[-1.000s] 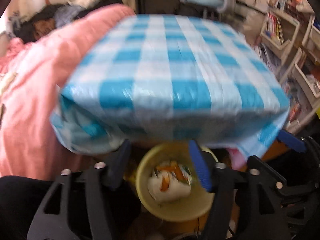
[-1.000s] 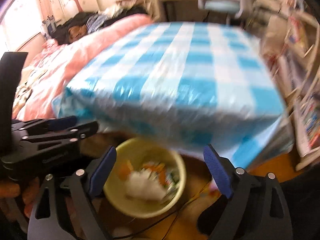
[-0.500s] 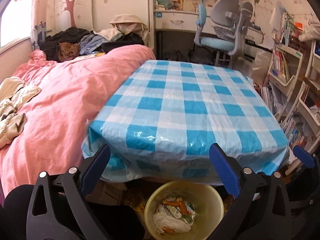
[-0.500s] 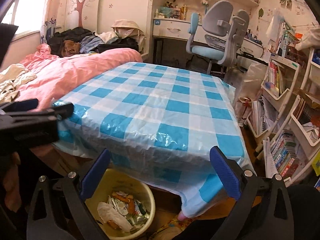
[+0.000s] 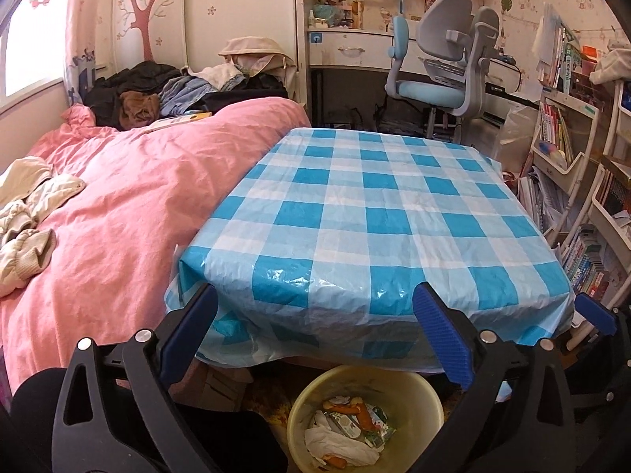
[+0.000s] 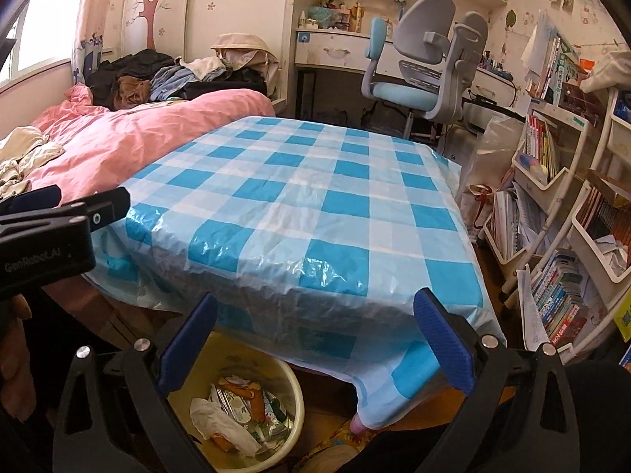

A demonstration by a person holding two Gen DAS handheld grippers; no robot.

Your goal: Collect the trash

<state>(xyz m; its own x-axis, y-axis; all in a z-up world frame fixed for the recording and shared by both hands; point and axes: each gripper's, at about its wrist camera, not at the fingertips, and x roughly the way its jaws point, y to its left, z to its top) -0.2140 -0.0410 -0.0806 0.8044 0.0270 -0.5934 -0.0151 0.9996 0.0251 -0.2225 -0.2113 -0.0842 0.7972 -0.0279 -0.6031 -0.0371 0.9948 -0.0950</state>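
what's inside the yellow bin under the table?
The yellow bin holds crumpled white paper and colourful snack wrappers with orange pieces. Whatever lies beneath that top layer is covered. In the right wrist view the table's checked cloth overhangs the bin's far rim.

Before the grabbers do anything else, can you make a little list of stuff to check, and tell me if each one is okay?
1. Left gripper open, nothing between its fingers: ok.
2. Right gripper open and empty: ok.
3. Yellow bin below the table edge, within view: ok.
4. Wrappers and tissue inside the bin: ok.
5. Checked tablecloth free of trash: ok.
6. Trash on the floor under the table: cannot tell.
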